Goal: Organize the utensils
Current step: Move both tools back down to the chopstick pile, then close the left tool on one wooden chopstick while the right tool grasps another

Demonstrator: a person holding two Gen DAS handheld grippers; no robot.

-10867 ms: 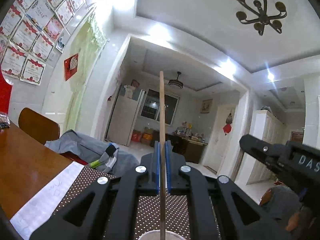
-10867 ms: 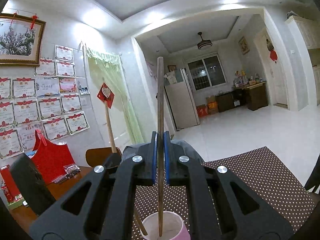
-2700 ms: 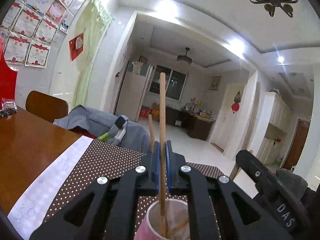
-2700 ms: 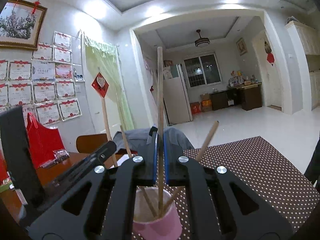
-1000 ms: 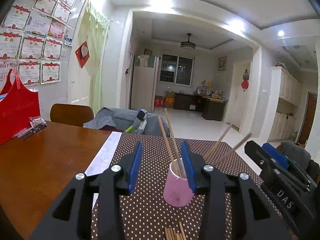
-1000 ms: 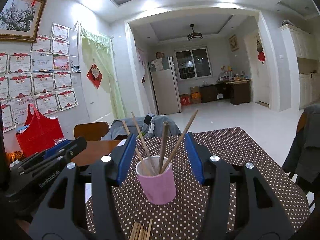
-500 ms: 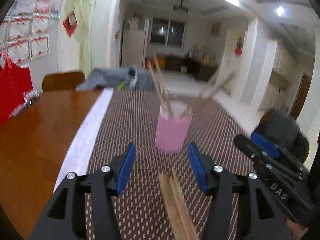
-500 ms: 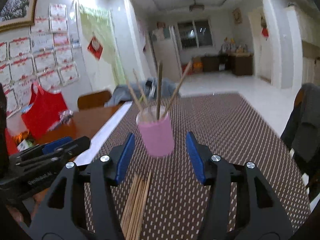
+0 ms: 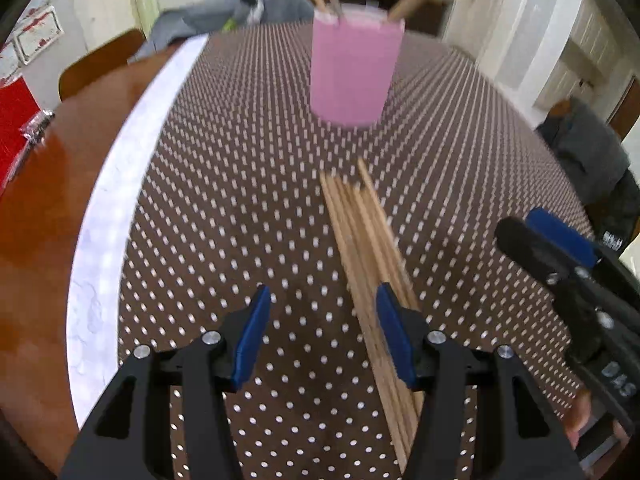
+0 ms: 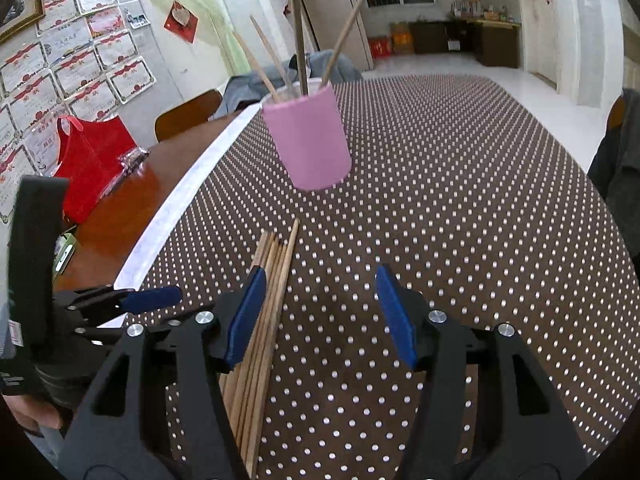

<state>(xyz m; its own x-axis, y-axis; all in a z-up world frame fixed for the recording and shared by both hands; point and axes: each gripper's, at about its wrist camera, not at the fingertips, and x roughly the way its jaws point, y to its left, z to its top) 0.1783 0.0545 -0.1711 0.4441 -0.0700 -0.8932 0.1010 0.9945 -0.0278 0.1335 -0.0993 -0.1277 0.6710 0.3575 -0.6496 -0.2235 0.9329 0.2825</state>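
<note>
The bench (image 10: pixel 120 216) carries a dotted brown cloth (image 10: pixel 460 200). On it stands a pink cup (image 10: pixel 308 140) with four chopsticks (image 10: pixel 298 20), and a bundle of chopsticks (image 9: pixel 368 240) lies before it. Left tongs (image 9: pixel 322 334) stand wide and empty; right tongs (image 10: pixel 320 316) are opening, nothing between them.

Black left tool (image 9: pixel 322 336), blue pads (image 9: pixel 251 340), silver screws (image 9: pixel 211 337)
</note>
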